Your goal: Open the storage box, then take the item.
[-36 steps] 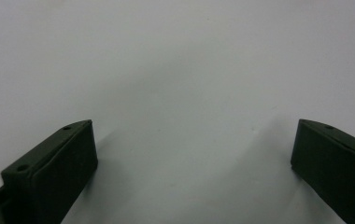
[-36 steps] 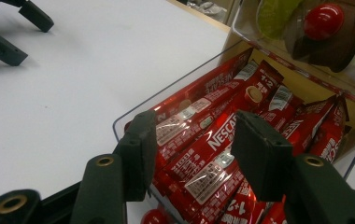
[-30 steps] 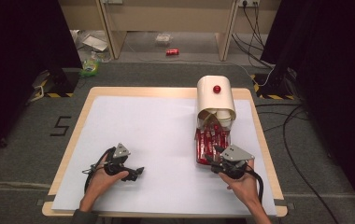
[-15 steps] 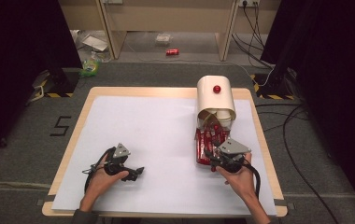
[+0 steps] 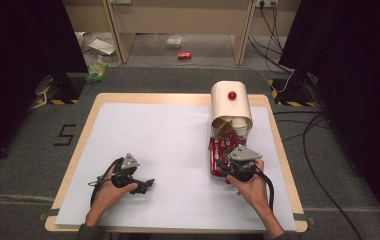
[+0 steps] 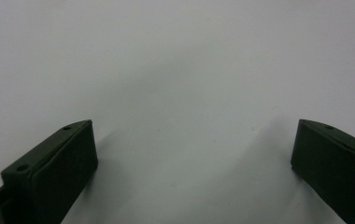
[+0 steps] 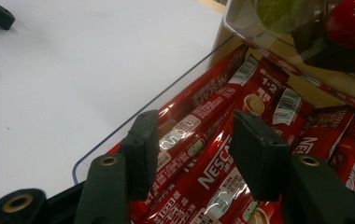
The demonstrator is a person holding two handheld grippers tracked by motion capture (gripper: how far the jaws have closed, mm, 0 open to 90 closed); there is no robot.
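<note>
Left gripper (image 5: 145,185) rests low on the white sheet (image 5: 168,145) near the table's (image 5: 78,150) front-left edge; jaws wide apart, nothing between them; the person's left hand (image 5: 109,190) holds it. Right gripper (image 5: 220,166) sits over the clear tray (image 7: 133,119) of red Nescafé sachets (image 7: 213,172), in front of the cream dispenser (image 5: 230,102) with its red knob (image 5: 232,95); jaws part-open, straddling one sachet, contact not discernible; right hand (image 5: 250,185) behind it.
</note>
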